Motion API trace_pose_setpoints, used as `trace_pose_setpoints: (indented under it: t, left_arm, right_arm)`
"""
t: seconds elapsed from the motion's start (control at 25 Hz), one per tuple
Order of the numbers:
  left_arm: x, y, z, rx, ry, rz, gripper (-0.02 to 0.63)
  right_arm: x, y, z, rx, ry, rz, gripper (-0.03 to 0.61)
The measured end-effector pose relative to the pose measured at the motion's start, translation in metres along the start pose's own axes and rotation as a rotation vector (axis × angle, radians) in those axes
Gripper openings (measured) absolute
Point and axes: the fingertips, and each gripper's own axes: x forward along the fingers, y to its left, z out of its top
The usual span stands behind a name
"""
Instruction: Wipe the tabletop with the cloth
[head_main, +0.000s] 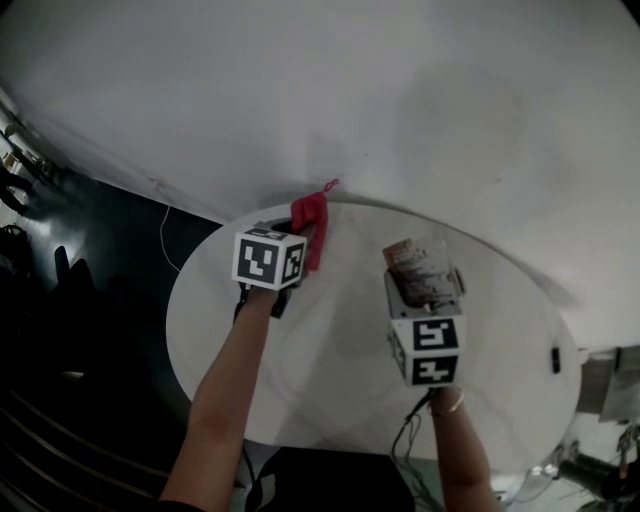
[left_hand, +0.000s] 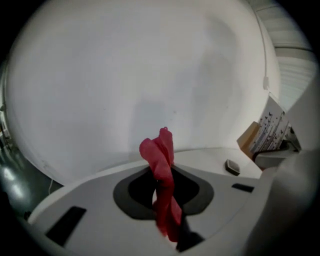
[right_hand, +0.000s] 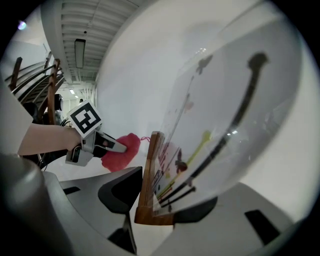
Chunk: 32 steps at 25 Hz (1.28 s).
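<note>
My left gripper (head_main: 306, 233) is shut on a red cloth (head_main: 312, 222) and holds it above the far edge of the round white table (head_main: 210, 330). In the left gripper view the cloth (left_hand: 162, 167) stands bunched up between the jaws, clear of the tabletop. My right gripper (head_main: 420, 288) is shut on a clear acrylic sign stand (head_main: 414, 262) over the table's middle right. In the right gripper view the stand's wooden base (right_hand: 149, 197) sits between the jaws and its clear panel (right_hand: 225, 125) fills the frame. The left gripper (right_hand: 114, 146) and the cloth (right_hand: 124, 152) show there at the left.
A small dark object (head_main: 555, 358) lies near the table's right edge, also visible in the left gripper view as the small dark object (left_hand: 232, 166). A white wall (head_main: 400, 90) runs right behind the table. Dark floor (head_main: 90, 300) lies to the left. Cables (head_main: 405, 435) hang below the near edge.
</note>
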Motion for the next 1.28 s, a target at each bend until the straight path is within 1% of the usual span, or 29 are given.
trace_pose_setpoints:
  t: [0.12, 0.24, 0.32, 0.44, 0.56, 0.64, 0.84, 1.04, 1.28]
  left_arm:
    - [0.022, -0.056, -0.005, 0.017, 0.030, -0.113, 0.061]
    - [0.042, -0.088, -0.013, 0.010, 0.062, -0.183, 0.061]
    - [0.052, -0.104, -0.024, 0.021, 0.087, -0.189, 0.061]
    - [0.062, -0.109, -0.041, 0.075, 0.136, -0.141, 0.061]
    - [0.060, -0.085, -0.054, 0.102, 0.174, -0.078, 0.061]
    - [0.053, -0.064, -0.058, 0.092, 0.165, -0.050, 0.061]
    - [0.024, 0.006, -0.070, 0.034, 0.149, 0.051, 0.061]
    - [-0.023, 0.090, -0.090, -0.030, 0.140, 0.171, 0.061]
    - [-0.077, 0.165, -0.117, -0.106, 0.143, 0.344, 0.061]
  right_arm:
    - [-0.010, -0.006, 0.001, 0.010, -0.004, -0.032, 0.184]
    - [-0.014, -0.012, 0.001, 0.026, 0.000, -0.061, 0.184]
    - [-0.024, -0.019, -0.007, 0.032, 0.003, -0.077, 0.184]
    - [-0.036, -0.029, -0.020, 0.033, 0.008, -0.084, 0.184]
    - [-0.033, -0.028, -0.022, 0.028, 0.012, -0.069, 0.184]
    - [-0.027, -0.020, -0.019, 0.021, 0.010, -0.051, 0.184]
    - [-0.008, 0.009, -0.005, -0.015, 0.004, 0.014, 0.184]
    - [0.006, 0.051, 0.008, -0.050, -0.005, 0.077, 0.184]
    - [0.014, 0.074, 0.012, -0.081, -0.004, 0.136, 0.184]
